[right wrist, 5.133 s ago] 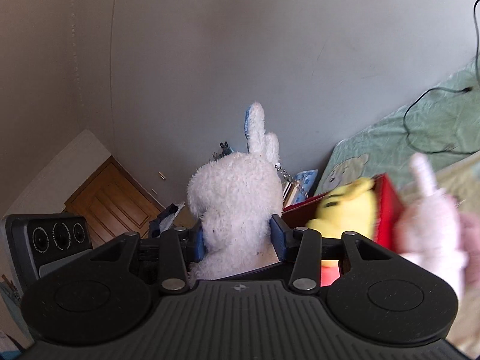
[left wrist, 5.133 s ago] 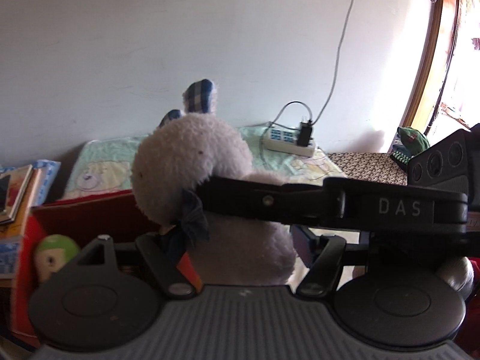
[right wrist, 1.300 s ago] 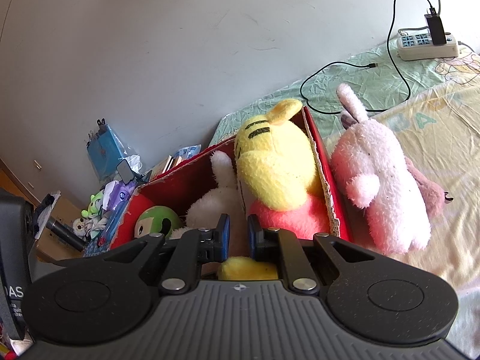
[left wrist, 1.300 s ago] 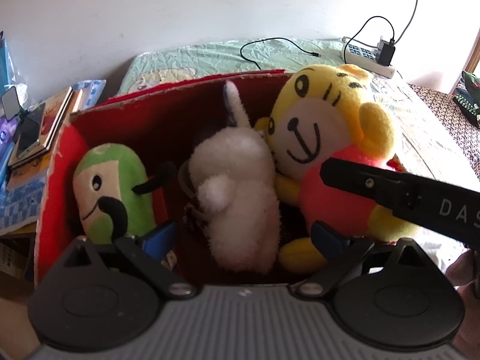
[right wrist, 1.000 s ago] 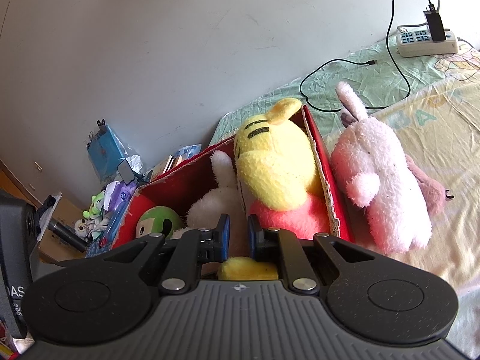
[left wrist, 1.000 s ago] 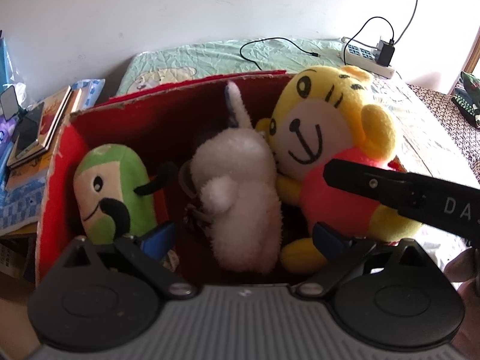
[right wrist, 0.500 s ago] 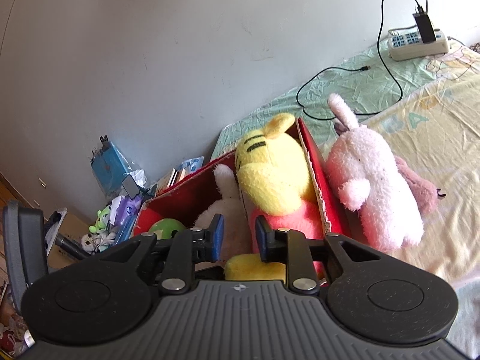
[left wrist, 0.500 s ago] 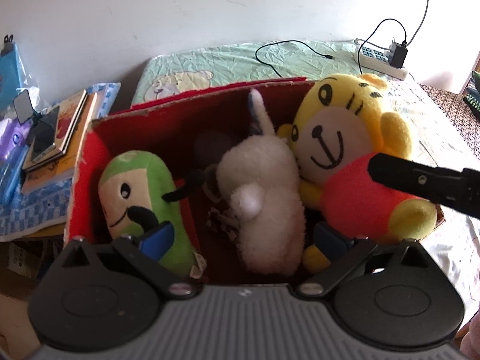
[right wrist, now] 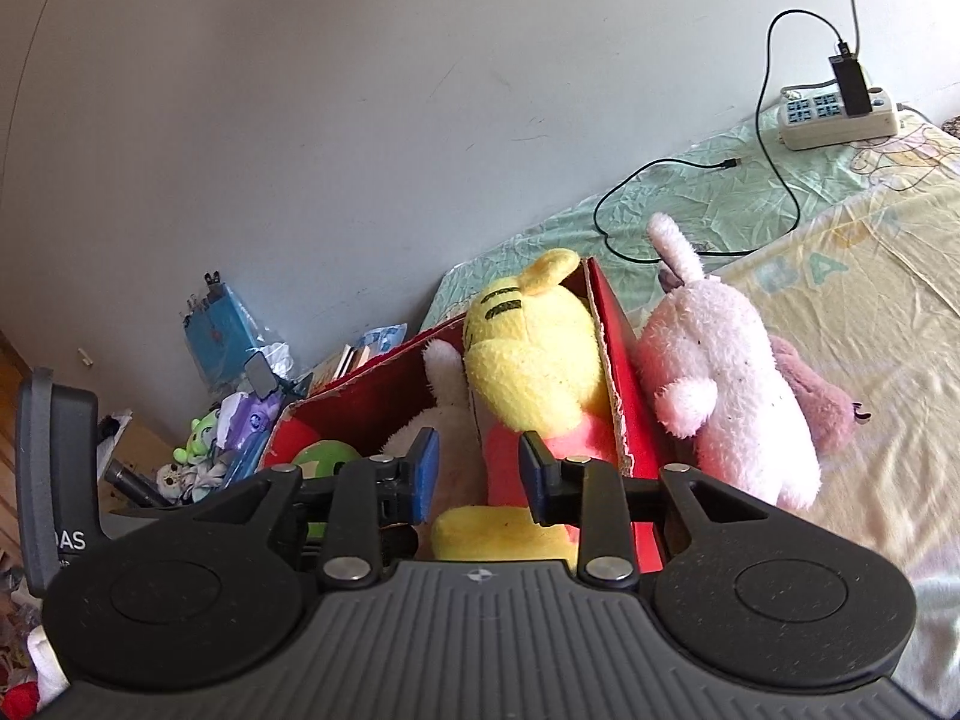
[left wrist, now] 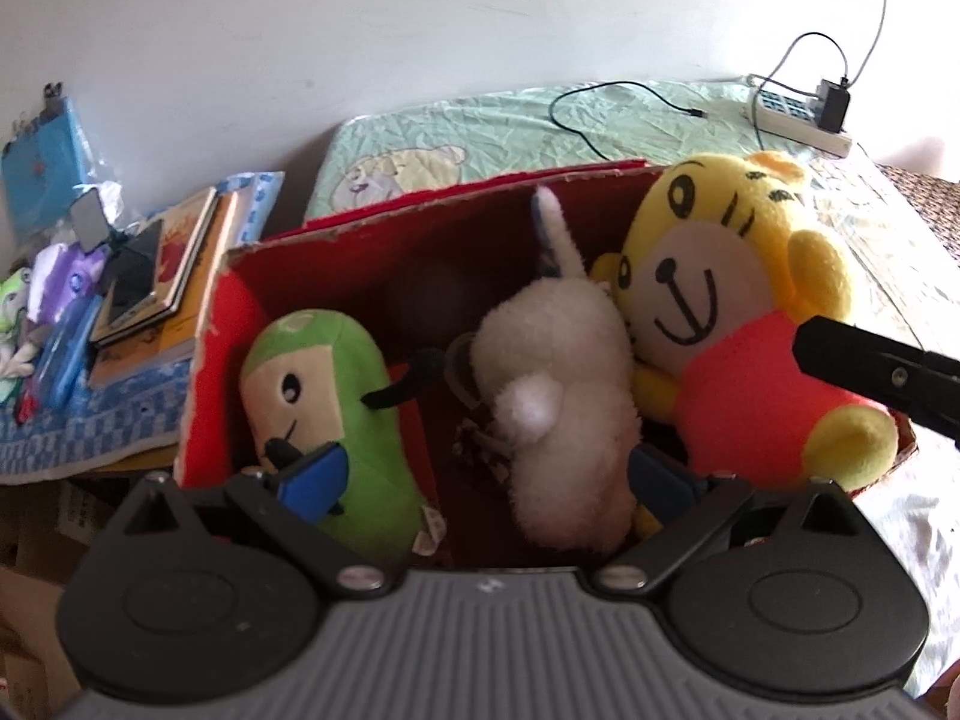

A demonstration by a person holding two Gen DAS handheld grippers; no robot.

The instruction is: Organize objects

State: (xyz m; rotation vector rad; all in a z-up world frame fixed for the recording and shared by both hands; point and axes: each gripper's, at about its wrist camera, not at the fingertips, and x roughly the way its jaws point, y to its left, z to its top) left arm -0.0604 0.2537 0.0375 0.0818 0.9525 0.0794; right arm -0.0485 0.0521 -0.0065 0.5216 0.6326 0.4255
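A red cardboard box (left wrist: 207, 372) on the bed holds three plush toys: a green one (left wrist: 324, 396) at the left, a white rabbit (left wrist: 564, 396) in the middle and a yellow tiger in a red shirt (left wrist: 732, 324) at the right. My left gripper (left wrist: 489, 474) hovers open above the box's near edge, with the white rabbit seen between its fingers. My right gripper (right wrist: 477, 471) stands open over the box (right wrist: 621, 372), in front of the yellow tiger (right wrist: 531, 360). A pink rabbit (right wrist: 726, 384) lies on the bed just outside the box's right wall.
Books and a phone (left wrist: 156, 276) lie on a blue cloth left of the box, with small toys (right wrist: 210, 438) beyond. A power strip (right wrist: 840, 114) with a black cable (right wrist: 660, 192) sits at the wall on the green sheet. Yellow bedding (right wrist: 870, 312) spreads to the right.
Both grippers have let go of their white rabbits since five seconds ago. In the last second both have pulled back from the box, and the right gripper has opened.
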